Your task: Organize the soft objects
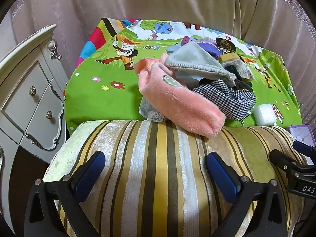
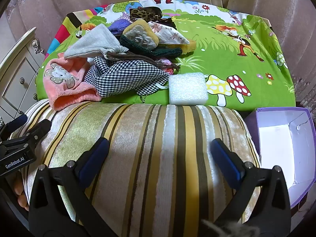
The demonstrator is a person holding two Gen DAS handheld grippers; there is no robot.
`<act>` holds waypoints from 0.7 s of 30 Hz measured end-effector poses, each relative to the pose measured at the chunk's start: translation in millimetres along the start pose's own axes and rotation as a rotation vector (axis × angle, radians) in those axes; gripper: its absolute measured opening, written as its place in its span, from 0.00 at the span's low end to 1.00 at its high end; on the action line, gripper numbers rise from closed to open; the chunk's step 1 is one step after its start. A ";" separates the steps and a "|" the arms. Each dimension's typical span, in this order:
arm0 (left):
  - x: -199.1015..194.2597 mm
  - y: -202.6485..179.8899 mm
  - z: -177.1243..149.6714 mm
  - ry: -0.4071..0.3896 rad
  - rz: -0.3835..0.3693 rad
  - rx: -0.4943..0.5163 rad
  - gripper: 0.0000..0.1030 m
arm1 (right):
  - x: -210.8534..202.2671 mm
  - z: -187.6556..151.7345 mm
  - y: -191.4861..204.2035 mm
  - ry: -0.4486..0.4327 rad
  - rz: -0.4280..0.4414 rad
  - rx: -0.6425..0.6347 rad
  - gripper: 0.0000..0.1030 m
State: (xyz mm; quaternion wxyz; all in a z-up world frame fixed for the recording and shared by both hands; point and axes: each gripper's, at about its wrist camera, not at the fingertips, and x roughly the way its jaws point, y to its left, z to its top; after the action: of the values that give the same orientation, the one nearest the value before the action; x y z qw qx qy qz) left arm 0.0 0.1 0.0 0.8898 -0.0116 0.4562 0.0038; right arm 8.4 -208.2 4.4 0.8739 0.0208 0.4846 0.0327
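Note:
A heap of soft things lies on the green cartoon-print cloth [image 1: 102, 98] [image 2: 237, 39]: a pink fluffy cloth [image 1: 177, 106] [image 2: 67, 86], a grey pouch [image 1: 195, 63] [image 2: 94, 43], a black-and-white checked bag [image 1: 227, 96] [image 2: 128, 75], yellow sponges [image 2: 140, 33] and a white foam block [image 1: 264, 114] [image 2: 187, 88]. My left gripper [image 1: 156, 175] and right gripper [image 2: 160, 160] both stand open above the striped velvet cushion [image 1: 158, 167] [image 2: 150, 148], short of the heap. Nothing sits between either pair of blue pads.
An open purple box [image 2: 284, 144] [image 1: 302, 134] with a white inside stands right of the cushion. A white carved drawer cabinet [image 1: 29, 102] [image 2: 17, 79] is on the left. Beige curtains [image 1: 158, 4] hang behind the covered table.

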 end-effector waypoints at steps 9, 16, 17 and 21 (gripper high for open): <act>-1.2 -2.4 0.0 -0.005 0.007 0.001 1.00 | -0.7 -0.6 -0.3 -0.011 0.003 0.003 1.00; -2.3 -0.6 1.1 -0.009 0.016 -0.007 1.00 | -0.9 1.0 0.7 -0.007 -0.007 -0.004 1.00; -2.4 -0.9 1.3 -0.009 0.019 -0.006 1.00 | -1.1 0.2 0.0 -0.013 -0.001 0.000 1.00; -2.4 0.6 0.9 -0.012 0.018 -0.010 1.00 | -1.4 -1.3 0.4 -0.015 -0.002 0.000 1.00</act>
State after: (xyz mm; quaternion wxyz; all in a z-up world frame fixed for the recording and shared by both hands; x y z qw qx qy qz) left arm -0.7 0.8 2.4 0.8923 -0.0120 0.4511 0.0141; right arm 6.5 -207.9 4.9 0.8775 0.0207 0.4780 0.0318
